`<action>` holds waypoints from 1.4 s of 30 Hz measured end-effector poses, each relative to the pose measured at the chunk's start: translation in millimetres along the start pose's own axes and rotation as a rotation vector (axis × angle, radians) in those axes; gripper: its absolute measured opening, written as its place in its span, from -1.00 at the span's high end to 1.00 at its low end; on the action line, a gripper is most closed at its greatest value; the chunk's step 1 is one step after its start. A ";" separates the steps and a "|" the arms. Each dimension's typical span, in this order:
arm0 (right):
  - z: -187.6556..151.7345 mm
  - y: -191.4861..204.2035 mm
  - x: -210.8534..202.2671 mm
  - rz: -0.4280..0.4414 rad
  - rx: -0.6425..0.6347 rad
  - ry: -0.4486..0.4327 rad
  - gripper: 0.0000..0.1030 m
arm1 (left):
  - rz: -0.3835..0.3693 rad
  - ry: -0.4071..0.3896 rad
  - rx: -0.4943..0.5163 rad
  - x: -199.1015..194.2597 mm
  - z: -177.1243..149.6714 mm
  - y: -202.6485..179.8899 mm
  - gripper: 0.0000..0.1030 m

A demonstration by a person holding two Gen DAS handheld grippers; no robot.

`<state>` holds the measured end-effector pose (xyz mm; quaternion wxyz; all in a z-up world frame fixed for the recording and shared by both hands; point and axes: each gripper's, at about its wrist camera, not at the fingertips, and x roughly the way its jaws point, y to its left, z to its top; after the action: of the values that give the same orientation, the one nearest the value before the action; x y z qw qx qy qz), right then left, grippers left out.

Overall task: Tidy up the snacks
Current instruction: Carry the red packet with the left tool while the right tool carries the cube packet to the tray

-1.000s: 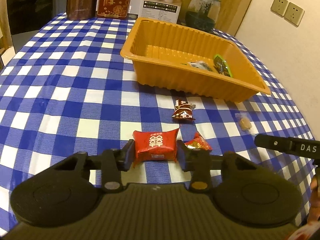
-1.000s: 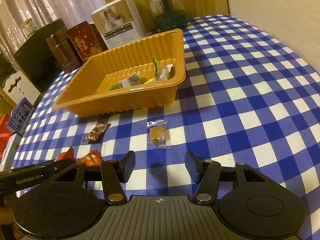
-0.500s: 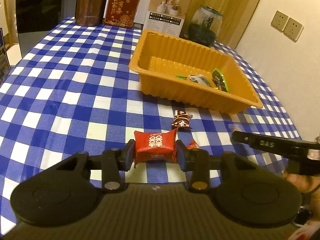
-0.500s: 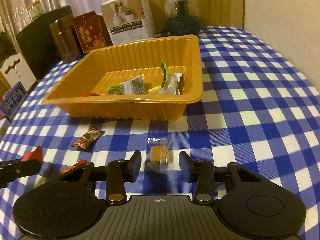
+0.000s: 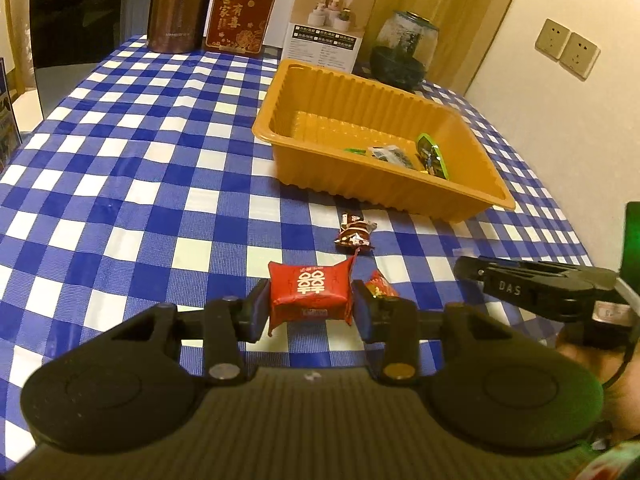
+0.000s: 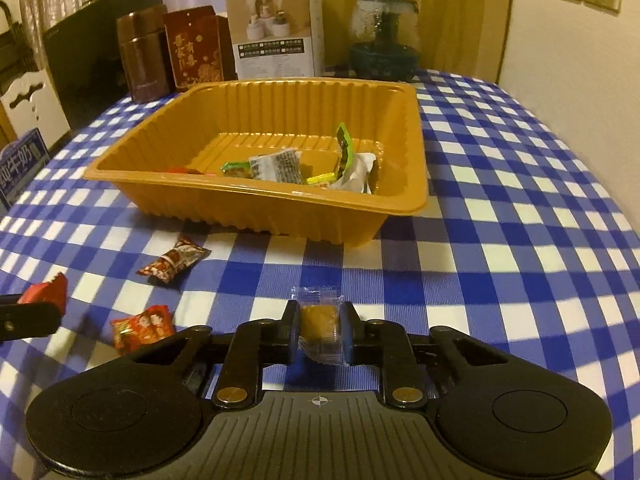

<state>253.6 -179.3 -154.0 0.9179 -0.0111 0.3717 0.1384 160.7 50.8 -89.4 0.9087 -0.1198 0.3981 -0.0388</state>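
Nearest in the left wrist view, the left gripper (image 5: 309, 307) clamps a red packet (image 5: 308, 295) with white characters, its pads pressed against both ends. In the right wrist view, the right gripper (image 6: 320, 330) has just been closing and now pinches a clear-wrapped tan candy (image 6: 319, 323) between narrow jaws, low over the blue and white checked cloth (image 6: 520, 240). Just beside the grippers a small red sweet (image 6: 142, 326) lies on the cloth. A little farther lies a brown and white sweet (image 6: 174, 260), short of the orange tray (image 6: 256, 200). The tray holds several wrapped snacks (image 6: 304, 166) gathered at its near end. Behind it, along the table's far edge, stand a brown canister (image 6: 146, 60), a dark red box (image 6: 196, 54), a white carton (image 6: 278, 30) and a glass jar (image 6: 384, 38). Two wall sockets (image 5: 568, 48) show on the pale wall at right
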 end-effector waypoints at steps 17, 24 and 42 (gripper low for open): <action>-13.9 11.5 -78.2 0.080 0.118 -0.013 0.59 | -0.006 -0.032 0.011 -40.9 -7.9 -13.4 0.25; -19.1 18.0 -95.0 0.095 0.120 -0.018 0.59 | -0.004 -0.044 0.019 -56.9 -10.2 -17.8 0.25; -13.8 13.6 -121.3 0.095 0.132 -0.055 0.59 | -0.029 -0.070 0.038 -75.0 -4.0 -26.3 0.25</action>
<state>157.5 -197.8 -79.8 0.9189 0.0709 0.3550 0.1570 107.4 37.1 -31.9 0.9235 -0.1098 0.3634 -0.0553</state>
